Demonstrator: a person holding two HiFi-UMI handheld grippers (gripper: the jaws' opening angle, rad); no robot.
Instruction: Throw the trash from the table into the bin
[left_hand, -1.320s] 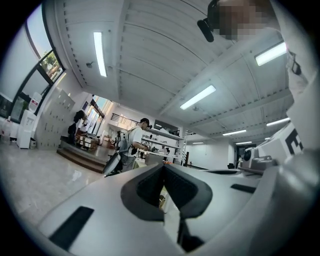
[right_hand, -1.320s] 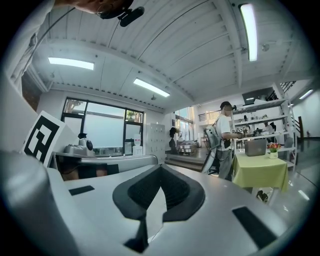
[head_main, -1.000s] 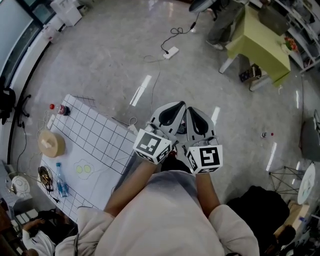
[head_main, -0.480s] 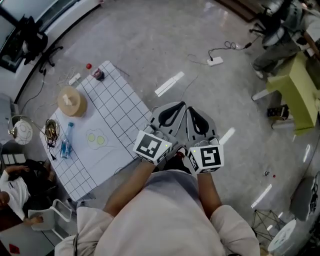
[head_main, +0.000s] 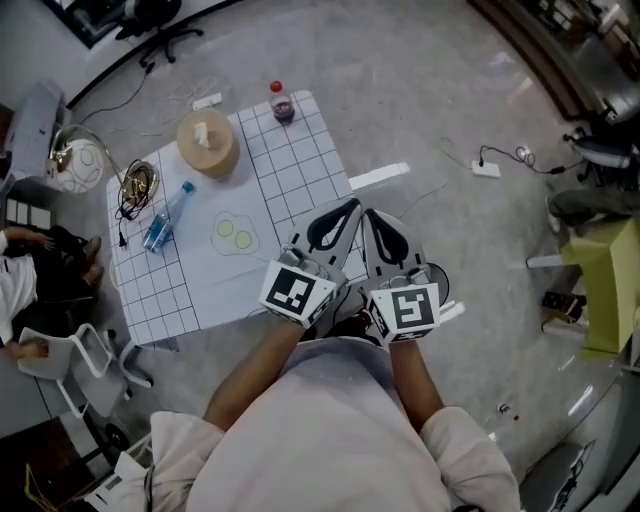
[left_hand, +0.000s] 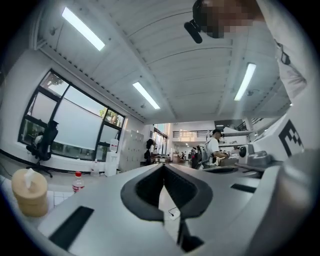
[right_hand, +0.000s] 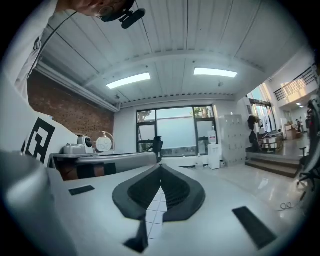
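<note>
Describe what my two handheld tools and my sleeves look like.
The left tool and right tool match: light grey plastic jaws lined with black ribbed pads that curve into a pointed leaf shape. Each carries a white cube printed with black square markers, the left cube and the right cube. No cables show on them. The top is pale, its sleeves ending above the forearms.

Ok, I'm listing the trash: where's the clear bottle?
Head view: the bottle lies on the left of the table, between the cables and the green circles.
</note>
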